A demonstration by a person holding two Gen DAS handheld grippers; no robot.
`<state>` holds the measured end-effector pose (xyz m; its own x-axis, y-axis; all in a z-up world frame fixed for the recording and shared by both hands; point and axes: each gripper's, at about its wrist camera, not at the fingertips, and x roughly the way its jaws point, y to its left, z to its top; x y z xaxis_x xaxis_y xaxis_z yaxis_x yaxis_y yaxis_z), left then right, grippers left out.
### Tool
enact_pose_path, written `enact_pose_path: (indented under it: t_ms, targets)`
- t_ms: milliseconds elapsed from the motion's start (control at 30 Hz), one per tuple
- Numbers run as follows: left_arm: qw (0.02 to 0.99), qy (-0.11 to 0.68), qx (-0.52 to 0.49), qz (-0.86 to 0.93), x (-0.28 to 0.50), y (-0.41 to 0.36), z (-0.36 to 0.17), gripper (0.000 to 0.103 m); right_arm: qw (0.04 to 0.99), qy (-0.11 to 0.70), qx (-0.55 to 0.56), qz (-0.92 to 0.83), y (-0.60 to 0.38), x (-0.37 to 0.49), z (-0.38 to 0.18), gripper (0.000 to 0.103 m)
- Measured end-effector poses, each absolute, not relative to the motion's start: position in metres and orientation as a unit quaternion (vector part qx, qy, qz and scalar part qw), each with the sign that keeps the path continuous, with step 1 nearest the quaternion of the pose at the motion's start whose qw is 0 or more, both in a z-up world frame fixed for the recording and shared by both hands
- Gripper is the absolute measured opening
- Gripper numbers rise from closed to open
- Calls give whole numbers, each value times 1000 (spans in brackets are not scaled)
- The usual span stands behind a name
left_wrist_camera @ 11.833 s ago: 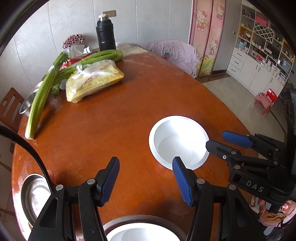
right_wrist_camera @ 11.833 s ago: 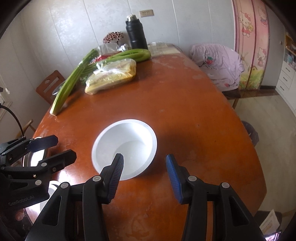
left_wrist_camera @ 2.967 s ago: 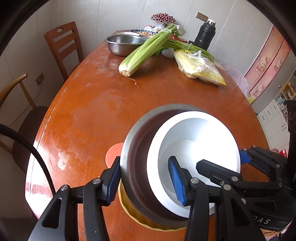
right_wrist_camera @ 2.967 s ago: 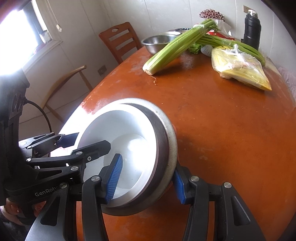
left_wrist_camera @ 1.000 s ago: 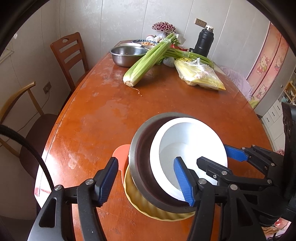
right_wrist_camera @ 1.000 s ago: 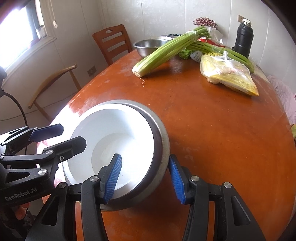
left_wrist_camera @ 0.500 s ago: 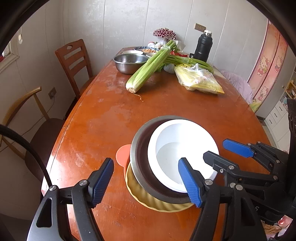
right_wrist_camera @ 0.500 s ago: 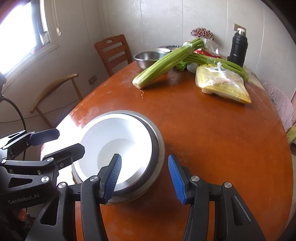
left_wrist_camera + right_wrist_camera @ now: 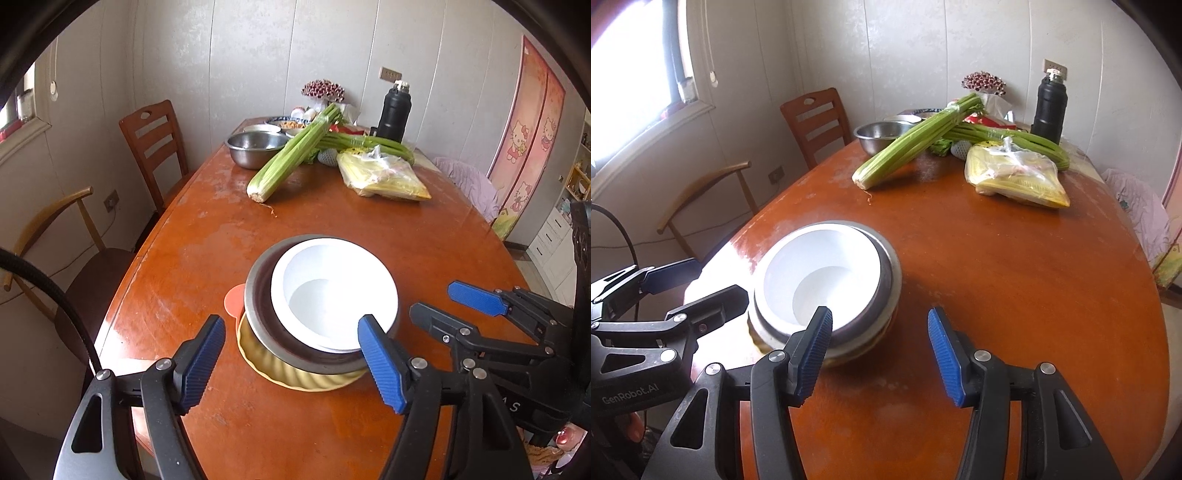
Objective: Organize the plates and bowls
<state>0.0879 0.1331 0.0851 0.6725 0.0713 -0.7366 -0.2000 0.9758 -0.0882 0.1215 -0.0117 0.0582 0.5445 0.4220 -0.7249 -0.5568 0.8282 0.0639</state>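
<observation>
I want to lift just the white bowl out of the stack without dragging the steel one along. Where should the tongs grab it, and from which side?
Grip the white bowl by its rim, one finger inside and one outside. It sits off-centre in the steel bowl, so come from above on the side toward the right tongs, where its rim overhangs the steel edge. The opposite side is probably too tucked in.

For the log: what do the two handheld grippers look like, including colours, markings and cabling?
Both are black plastic frames with silver screws. The left gripper and right gripper each carry blue ribbed pads on their jaws. White lettering reading GenRobot.AI marks the left unit's body, and a black cable loops beside it.
</observation>
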Motion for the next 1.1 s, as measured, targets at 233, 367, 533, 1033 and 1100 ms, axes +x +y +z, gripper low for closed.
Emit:
enact_pose_path:
  t_ms: [233,367,533,1033,1100]
  targets:
    - [913,392,-73,81,75,117,84,75,879,373,-84,285,-29,104,61,62]
    - [912,394,-69,85,66,108,78,76,877,378,-86,283,-37,95,55,65]
    - [912,393,-72,94,53,101,70,76,876,381,-87,283,-48,82,47,67]
    - [910,397,-75,94,21,89,45,76,878,381,-84,278,-69,42,22,67]
    - [910,397,-76,95,18,88,41,76,878,381,-84,278,-69,41,19,67]
